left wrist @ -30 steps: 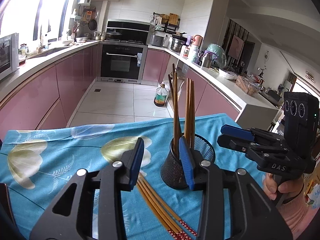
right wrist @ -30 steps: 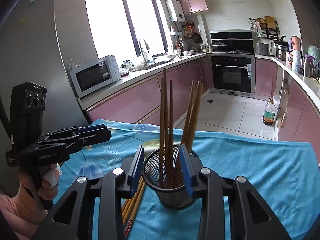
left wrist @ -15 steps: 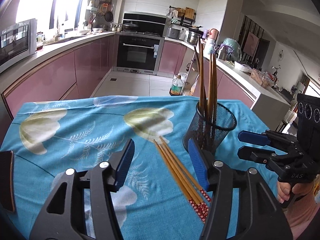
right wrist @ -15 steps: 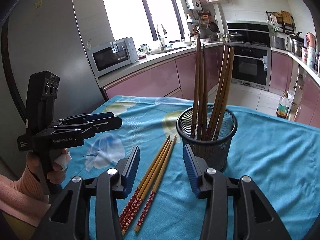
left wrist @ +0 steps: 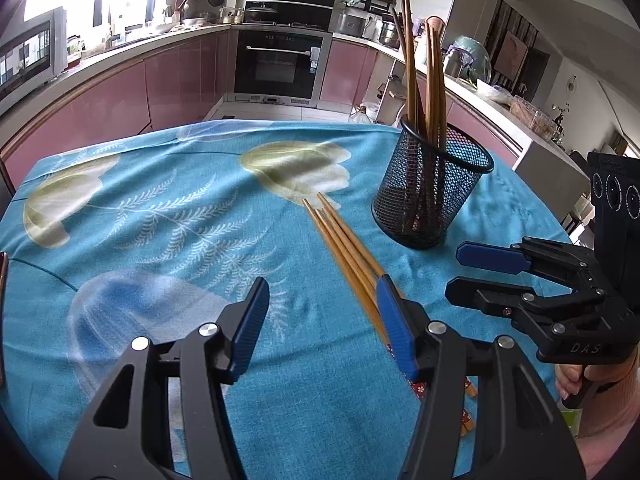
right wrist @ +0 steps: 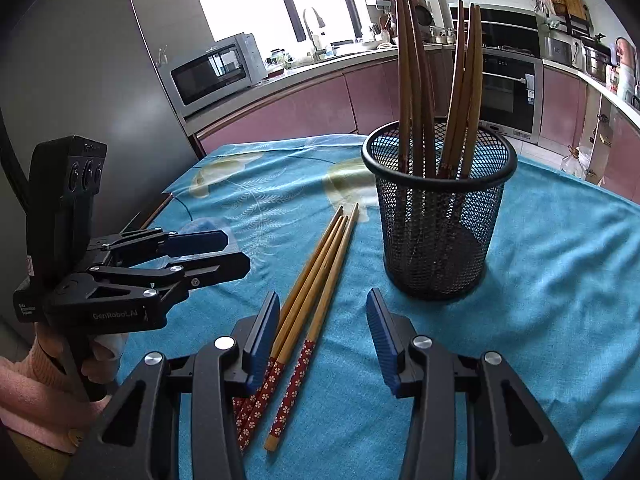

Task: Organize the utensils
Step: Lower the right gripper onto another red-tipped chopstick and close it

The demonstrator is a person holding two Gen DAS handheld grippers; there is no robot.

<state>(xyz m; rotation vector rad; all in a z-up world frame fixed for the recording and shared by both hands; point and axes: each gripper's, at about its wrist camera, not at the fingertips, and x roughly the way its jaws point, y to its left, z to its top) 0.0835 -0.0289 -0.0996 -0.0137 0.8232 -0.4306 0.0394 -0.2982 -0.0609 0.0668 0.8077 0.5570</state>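
Note:
A black mesh cup (left wrist: 431,192) (right wrist: 438,216) stands upright on the blue flowered cloth and holds several wooden chopsticks. Three loose chopsticks (left wrist: 344,244) (right wrist: 316,284) with red patterned ends lie side by side on the cloth just left of the cup. My left gripper (left wrist: 322,320) is open and empty, low over the cloth, with its right finger over the loose chopsticks; it also shows in the right wrist view (right wrist: 218,252). My right gripper (right wrist: 322,340) is open and empty above the chopsticks' red ends, near the cup; in the left wrist view it shows at the right (left wrist: 460,270).
The table (left wrist: 140,200) is covered by the blue cloth, its far edge toward the kitchen floor. A dark object (left wrist: 3,312) sits at the table's left edge. A grey fridge (right wrist: 100,80) stands behind the left side. Pink cabinets and an oven lie beyond.
Both grippers have drawn back from the mesh cup toward the near side of the table. The loose chopsticks and the cup have stayed in place. Both grippers stay open.

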